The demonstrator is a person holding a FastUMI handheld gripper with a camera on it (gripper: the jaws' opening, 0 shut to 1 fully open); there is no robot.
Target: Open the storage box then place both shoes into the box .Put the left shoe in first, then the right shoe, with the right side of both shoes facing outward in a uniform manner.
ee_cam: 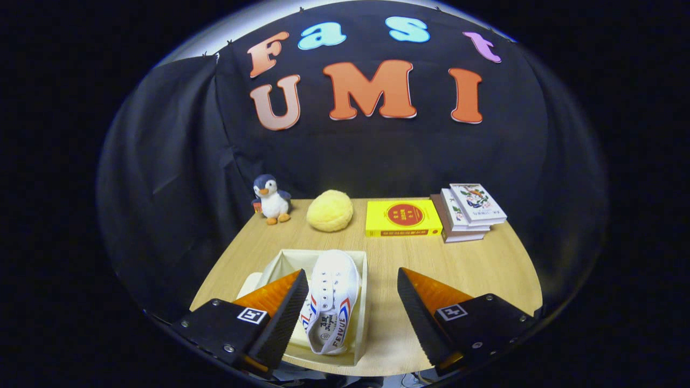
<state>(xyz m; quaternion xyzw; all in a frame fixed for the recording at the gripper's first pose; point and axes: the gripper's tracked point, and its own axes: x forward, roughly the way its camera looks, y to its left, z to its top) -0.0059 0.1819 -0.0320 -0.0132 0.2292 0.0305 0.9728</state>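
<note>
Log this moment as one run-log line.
tool: open, empty | white shoe: in storage box, between fingers | second shoe: not yet boxed

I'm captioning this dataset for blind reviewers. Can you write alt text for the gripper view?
A white shoe lies in an open storage box on a wooden table, between the fingers of the open tool, which touch nothing. Beyond stand a plush penguin, a yellow plush ball, a yellow book and stacked books.

You see a white shoe with red and blue stripes in the cream box. At the table's far edge: a blue and white penguin, a yellow fluffy ball, and a yellow book with a red circle.
</note>
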